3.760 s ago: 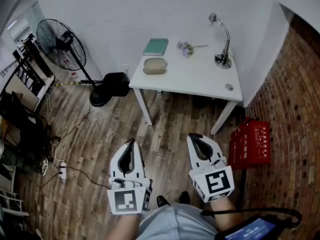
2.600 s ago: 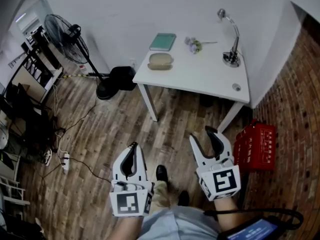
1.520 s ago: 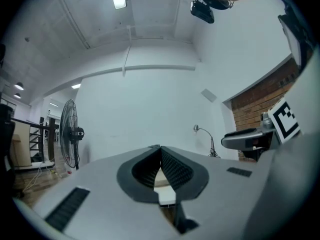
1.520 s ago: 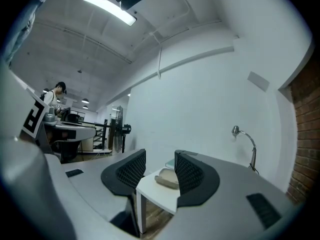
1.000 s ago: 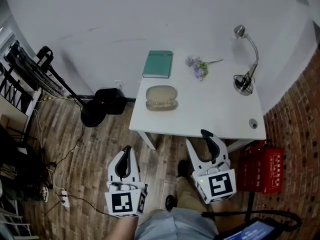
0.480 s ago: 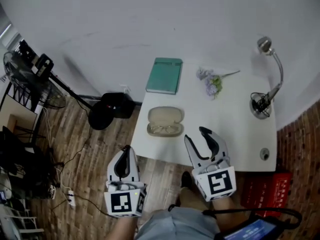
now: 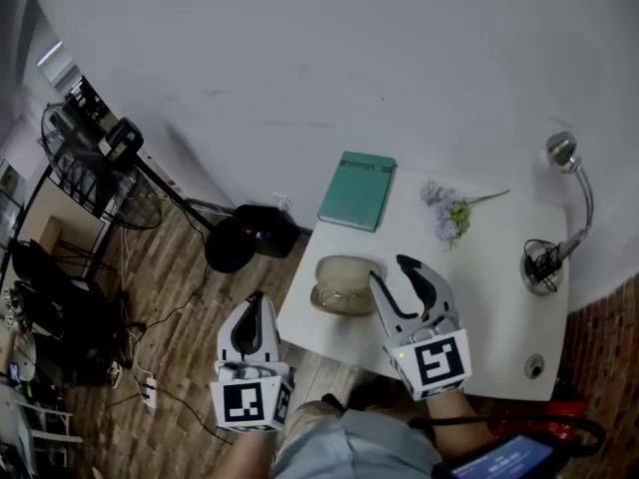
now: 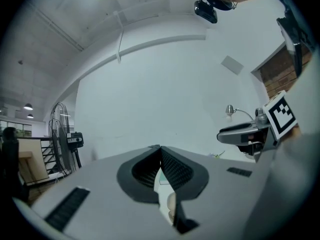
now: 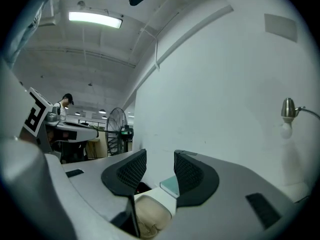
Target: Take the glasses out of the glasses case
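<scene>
The beige glasses case [image 7: 341, 277] lies open near the front left corner of the white table [image 7: 479, 287], with the glasses in its near half. My right gripper [image 7: 390, 269] hovers level at the case's right end, its left finger overlapping the case's edge. Its jaws are wide apart and closing slightly, with nothing between them. The right gripper view has the case [image 9: 150, 215] low under the jaws. My left gripper [image 7: 256, 298] is shut and empty, off the table's left front over the floor. The right gripper [image 8: 241, 134] also appears in the left gripper view.
A teal book [image 7: 357, 191] lies behind the case, and a flower sprig [image 7: 449, 214] sits to its right. A desk lamp [image 7: 555, 247] stands at the table's right end. A fan [image 7: 92, 158] and its black base [image 7: 250, 238] stand on the wooden floor at the left.
Both grippers have come forward toward the table. The right one has moved from short of the table's edge to the case's right end. The left one stays short of the table.
</scene>
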A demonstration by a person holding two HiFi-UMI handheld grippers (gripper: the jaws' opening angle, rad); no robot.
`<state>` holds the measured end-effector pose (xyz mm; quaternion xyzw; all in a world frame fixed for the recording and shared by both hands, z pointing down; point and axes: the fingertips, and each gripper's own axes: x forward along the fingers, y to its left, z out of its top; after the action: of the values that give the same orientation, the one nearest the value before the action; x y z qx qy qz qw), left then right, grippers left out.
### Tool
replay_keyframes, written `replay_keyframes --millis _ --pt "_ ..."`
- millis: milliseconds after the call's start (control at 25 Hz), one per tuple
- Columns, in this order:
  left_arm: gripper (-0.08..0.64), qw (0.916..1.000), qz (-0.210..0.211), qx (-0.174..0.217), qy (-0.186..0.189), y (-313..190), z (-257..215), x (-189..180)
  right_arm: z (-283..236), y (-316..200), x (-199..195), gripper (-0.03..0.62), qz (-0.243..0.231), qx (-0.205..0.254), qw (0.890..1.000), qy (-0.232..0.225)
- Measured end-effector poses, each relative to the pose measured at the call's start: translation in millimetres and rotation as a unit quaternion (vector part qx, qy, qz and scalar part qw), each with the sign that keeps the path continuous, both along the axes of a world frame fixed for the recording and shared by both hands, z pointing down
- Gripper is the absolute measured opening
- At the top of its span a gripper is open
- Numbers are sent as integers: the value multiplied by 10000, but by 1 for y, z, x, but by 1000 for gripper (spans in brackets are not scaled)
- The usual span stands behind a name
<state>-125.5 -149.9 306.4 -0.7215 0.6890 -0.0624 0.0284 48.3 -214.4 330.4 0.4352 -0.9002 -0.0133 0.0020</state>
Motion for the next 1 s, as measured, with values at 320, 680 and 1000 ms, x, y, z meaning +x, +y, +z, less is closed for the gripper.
replay_keyframes --millis 320,680,1000 --pt "6 9999 -129 17 -2 -14 -2 -10 -4 -19 -14 190 -174 66 9998 79" --pt "6 9990 141 -179 382 -47 23 -22 30 -34 -39 183 -325 -326 9973 567" --pt "6 9969 394 -454 513 -73 49 -35 79 -39 -63 178 -607 -948 9894 912"
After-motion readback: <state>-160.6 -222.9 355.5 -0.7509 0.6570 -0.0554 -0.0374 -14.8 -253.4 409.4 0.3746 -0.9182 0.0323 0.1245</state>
